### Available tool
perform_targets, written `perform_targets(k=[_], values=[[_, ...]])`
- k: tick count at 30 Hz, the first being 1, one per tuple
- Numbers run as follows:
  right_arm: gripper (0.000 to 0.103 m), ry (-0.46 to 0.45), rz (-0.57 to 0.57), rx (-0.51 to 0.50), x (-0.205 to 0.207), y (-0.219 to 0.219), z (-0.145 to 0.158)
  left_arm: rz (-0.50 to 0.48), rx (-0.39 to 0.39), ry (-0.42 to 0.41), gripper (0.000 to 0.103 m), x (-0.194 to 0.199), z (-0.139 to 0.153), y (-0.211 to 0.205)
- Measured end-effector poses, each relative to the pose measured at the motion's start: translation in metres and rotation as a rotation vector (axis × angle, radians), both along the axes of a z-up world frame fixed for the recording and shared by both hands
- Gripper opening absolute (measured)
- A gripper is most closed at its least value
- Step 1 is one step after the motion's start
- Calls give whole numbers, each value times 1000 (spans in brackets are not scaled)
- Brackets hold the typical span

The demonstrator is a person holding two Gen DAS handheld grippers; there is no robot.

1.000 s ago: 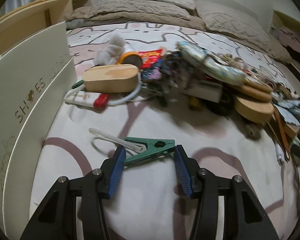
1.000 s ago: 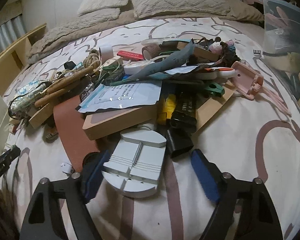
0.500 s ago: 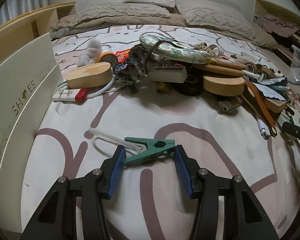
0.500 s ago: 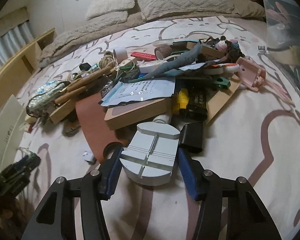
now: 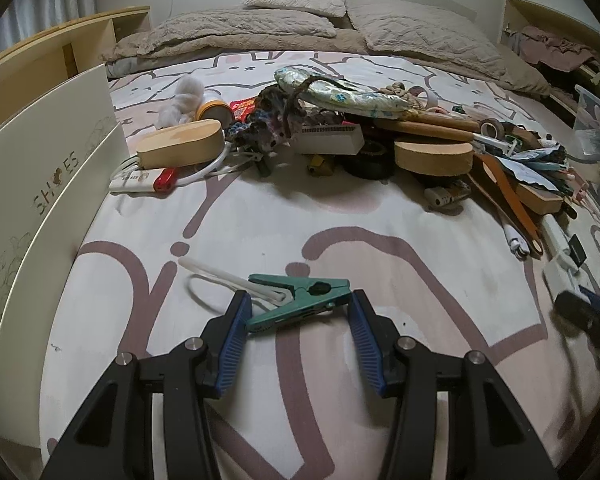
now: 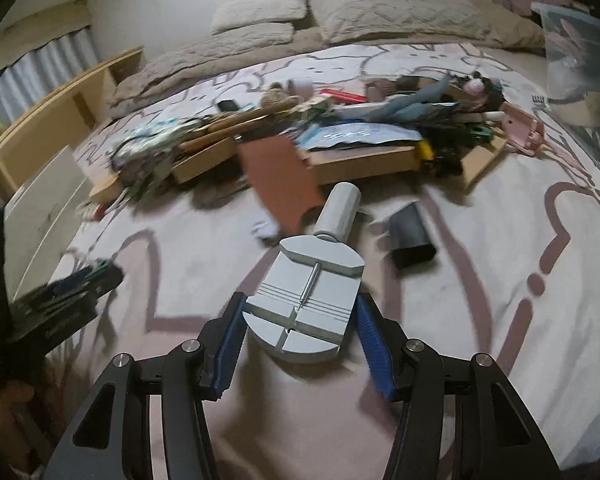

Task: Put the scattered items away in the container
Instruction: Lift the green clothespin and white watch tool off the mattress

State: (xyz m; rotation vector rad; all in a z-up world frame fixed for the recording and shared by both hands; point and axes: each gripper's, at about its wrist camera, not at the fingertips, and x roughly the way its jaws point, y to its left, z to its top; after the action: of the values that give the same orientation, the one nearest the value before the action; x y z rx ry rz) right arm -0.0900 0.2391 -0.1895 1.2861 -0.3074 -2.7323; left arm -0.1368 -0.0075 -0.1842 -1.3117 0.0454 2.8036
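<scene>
Bed [image 5: 260,216]: patterned cover, pillows at the far edge.
Pile [image 5: 340,128]: scattered items across the bed's middle.
Box [image 6: 572,52]: clear, at the bed's right edge.
Right gripper [image 6: 300,320]: closed on a grey metal tool [image 6: 308,300].
Left gripper [image 5: 296,310]: clamped on a green peg [image 5: 300,298] holding a white loop.

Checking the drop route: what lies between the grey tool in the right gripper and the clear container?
In the right wrist view, a dark sleeve and bare bedsheet lie between the grey tool and the container.
</scene>
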Motion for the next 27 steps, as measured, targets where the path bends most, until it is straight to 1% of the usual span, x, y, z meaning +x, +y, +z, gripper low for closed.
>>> perform_targets(k=[3, 6, 7, 8, 9, 10, 13, 16, 19, 21, 24, 27], values=[[55, 7, 36, 20, 8, -11, -1, -6, -7, 4, 50, 5, 0, 1], [58, 13, 102, 35, 10, -24, -1, -10, -4, 5, 50, 8, 1, 1], [68, 15, 119, 30, 11, -26, -1, -10, -2, 4, 50, 8, 1, 0], [83, 13, 139, 11, 10, -28, -1, -10, 0, 3, 50, 8, 1, 0], [88, 11, 155, -13, 10, -29, -1, -11, 2, 2, 50, 8, 1, 0], [89, 12, 164, -28, 11, -30, 0, -11, 3, 0, 50, 8, 1, 0], [89, 17, 189, -85, 14, -30, 3, -12, 4, -2, 50, 7, 1, 0], [89, 33, 218, -188, 16, -28, 8, -12, 1, -3, 50, 7, 2, 0], [89, 46, 224, -264, 15, -25, 13, -13, 2, -2, 50, 7, 2, 0], [89, 52, 200, -273, 14, -22, 16, -12, 1, -2, 51, 7, 2, 0], [89, 56, 157, -286, 9, -9, 22, -4, -13, 1, 58, 7, 1, 0], [89, 57, 136, -258, -6, 5, 32, 3, -12, -1, 63, 6, 0, -3]])
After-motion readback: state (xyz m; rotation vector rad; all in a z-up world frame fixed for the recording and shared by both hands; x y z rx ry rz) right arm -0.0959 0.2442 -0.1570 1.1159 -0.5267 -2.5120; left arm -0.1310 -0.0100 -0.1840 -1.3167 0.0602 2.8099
